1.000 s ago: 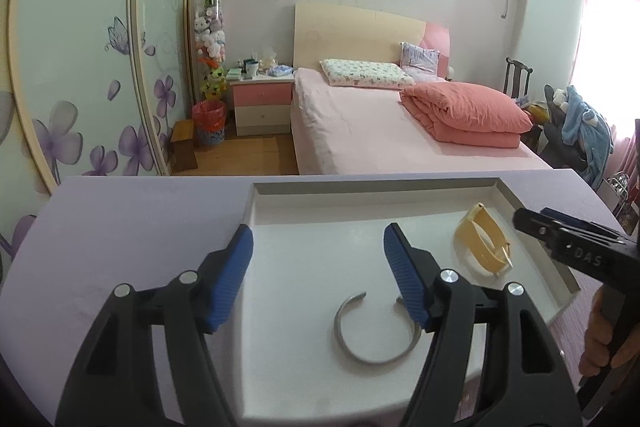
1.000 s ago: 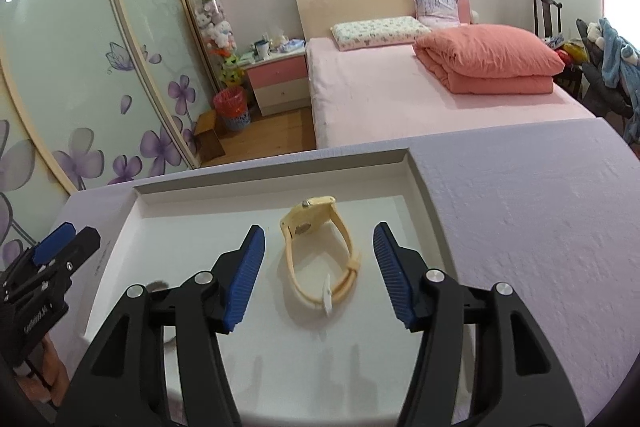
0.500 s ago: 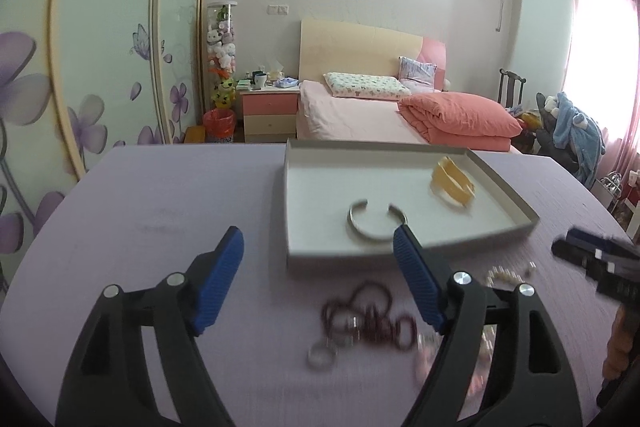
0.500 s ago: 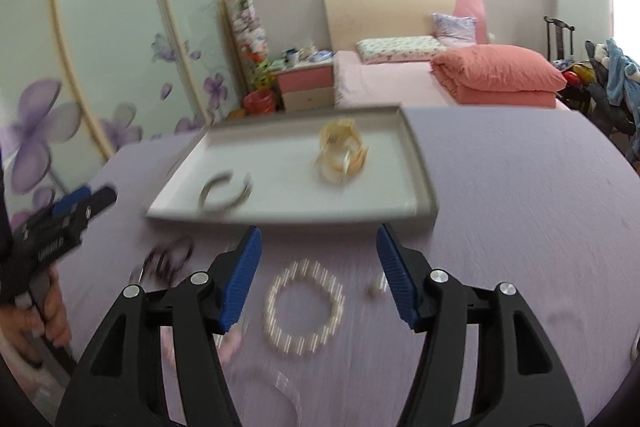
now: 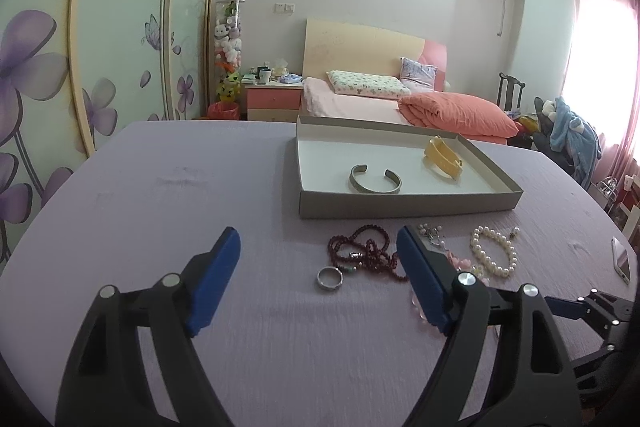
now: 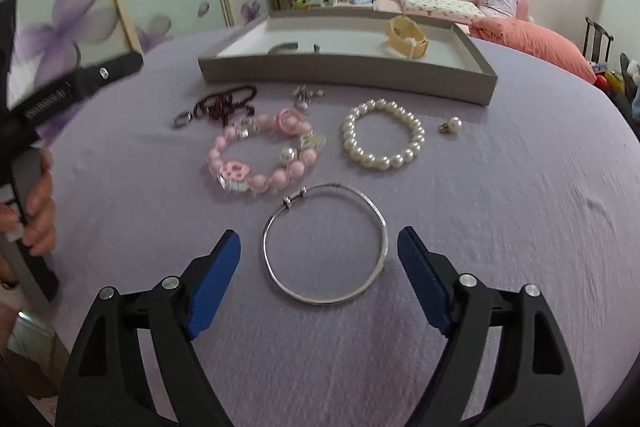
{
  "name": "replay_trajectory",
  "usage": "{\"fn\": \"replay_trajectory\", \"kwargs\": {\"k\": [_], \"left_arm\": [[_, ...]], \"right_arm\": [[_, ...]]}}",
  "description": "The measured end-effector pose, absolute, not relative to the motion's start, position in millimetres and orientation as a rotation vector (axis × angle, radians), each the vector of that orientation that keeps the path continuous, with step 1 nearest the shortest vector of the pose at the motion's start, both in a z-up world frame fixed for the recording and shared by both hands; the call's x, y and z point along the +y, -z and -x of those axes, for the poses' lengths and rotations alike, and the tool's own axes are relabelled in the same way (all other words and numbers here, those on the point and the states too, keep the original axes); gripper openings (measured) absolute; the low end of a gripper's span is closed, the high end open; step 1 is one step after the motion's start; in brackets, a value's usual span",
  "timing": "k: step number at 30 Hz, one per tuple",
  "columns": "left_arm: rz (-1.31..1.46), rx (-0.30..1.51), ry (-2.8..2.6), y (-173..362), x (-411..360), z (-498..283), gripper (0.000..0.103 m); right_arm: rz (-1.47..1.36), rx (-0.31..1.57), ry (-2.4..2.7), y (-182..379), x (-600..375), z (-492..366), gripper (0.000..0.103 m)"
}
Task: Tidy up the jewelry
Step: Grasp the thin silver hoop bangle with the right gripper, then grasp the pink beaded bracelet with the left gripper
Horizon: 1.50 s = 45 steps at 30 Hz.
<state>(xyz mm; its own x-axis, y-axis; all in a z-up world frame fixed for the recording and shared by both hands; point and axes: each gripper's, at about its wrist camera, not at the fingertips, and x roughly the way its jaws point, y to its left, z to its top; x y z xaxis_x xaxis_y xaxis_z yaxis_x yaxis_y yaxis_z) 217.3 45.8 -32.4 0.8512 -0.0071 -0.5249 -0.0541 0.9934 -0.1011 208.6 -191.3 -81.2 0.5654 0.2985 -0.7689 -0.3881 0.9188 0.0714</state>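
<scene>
Loose jewelry lies on the purple tablecloth in front of a grey tray (image 5: 400,206). The tray holds a silver cuff (image 5: 374,190) and a yellow watch (image 5: 442,155). My left gripper (image 5: 320,279) hovers with its jaws opening; a small silver ring (image 5: 330,286) lies on the cloth between them, untouched, next to dark red beads (image 5: 374,259). My right gripper (image 6: 320,267) is also opening its jaws, either side of a thin silver bangle (image 6: 267,247) without pressing on it. Beyond the bangle lie a pink bead bracelet (image 6: 296,169) and a pearl bracelet (image 6: 347,131).
A single pearl charm (image 6: 454,125) sits right of the pearl bracelet. A phone (image 5: 622,261) lies near the table's right edge. A person's hand (image 6: 38,203) holds the left tool at the left of the right wrist view. A bed and wardrobe stand behind the table.
Both grippers have pulled back from over the tray to the loose jewelry in front of it. The cuff and the yellow watch stay in the tray. Both pairs of jaws stand wider.
</scene>
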Motion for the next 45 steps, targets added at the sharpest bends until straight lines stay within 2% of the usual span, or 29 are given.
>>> {"fn": "replay_trajectory", "kwargs": {"k": [5,7,13,22,32,34,38,45], "left_arm": [[0.114,0.555,-0.026,33,47,-215,0.079],[0.117,0.558,-0.026,35,48,-214,0.079],[0.13,0.578,-0.018,39,46,-215,0.079],[0.121,0.63,0.019,47,29,-216,0.08],[0.062,0.8,0.086,69,-27,-235,0.08],[0.074,0.832,0.078,73,-31,-243,0.071],[0.118,0.879,0.058,78,-36,-259,0.062],[0.084,0.934,0.03,81,-47,-271,0.035]], "right_arm": [[0.149,0.879,-0.377,82,-188,-212,0.078],[0.15,0.873,-0.376,81,-190,-213,0.07],[0.121,0.861,-0.31,82,-204,-216,0.07],[0.011,0.88,-0.075,83,-277,-236,0.07],[-0.005,0.871,-0.066,83,-284,-234,0.07],[-0.005,0.87,-0.071,84,-284,-234,0.07],[-0.003,0.868,-0.079,83,-284,-232,0.07],[-0.009,0.864,-0.099,83,-283,-231,0.07]]}}
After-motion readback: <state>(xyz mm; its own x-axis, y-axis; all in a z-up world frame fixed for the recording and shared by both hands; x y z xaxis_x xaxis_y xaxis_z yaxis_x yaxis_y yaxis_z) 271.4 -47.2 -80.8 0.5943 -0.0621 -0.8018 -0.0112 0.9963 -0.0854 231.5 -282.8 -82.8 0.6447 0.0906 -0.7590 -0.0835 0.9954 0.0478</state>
